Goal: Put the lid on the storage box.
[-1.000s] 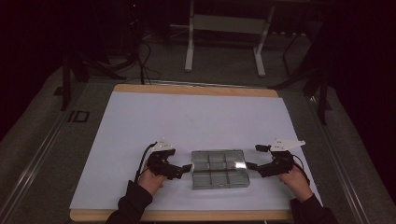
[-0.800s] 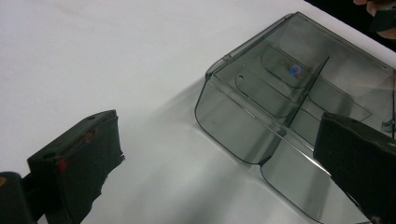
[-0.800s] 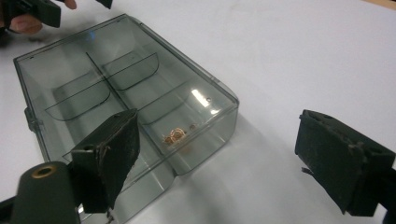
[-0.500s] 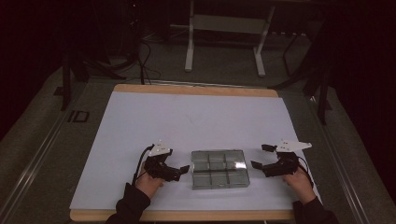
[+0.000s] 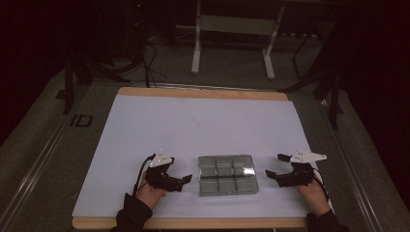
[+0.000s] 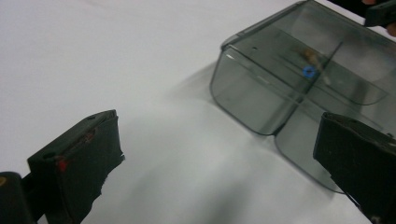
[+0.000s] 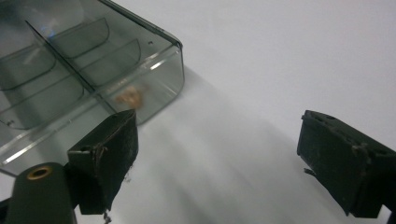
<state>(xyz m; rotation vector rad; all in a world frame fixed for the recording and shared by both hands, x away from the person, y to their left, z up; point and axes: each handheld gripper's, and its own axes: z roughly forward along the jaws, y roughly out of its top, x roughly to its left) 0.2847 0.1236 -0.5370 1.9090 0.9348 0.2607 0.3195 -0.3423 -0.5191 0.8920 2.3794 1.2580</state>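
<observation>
Near the front edge of the white table [image 5: 203, 121], right between your two hands, sits the clear smoky-grey compartment box [image 5: 227, 175], lid shut as far as I can tell. Your left gripper [image 5: 186, 179] is just beside its left end with the jaws spread wide and nothing in them; same story for the right gripper [image 5: 270, 175], which sits a bit further off the right end.

Handling-wise, I'd guess it's hard, thin plastic: light, stiff, and slick against those pads. A one-sided pinch would probably skate or tip it, so take it by the short end walls, one gripper each side, low on the wall. From the left gripper view there's a small blue bit [image 6: 308, 71] and a tan bit [image 6: 310, 55] inside, so keep it level or they'll rattle around.

Room is no problem: lots of bare white surface behind and to both sides. Only the near wooden lip [image 5: 193, 223] is close, so don't drag it toward yourself.
</observation>
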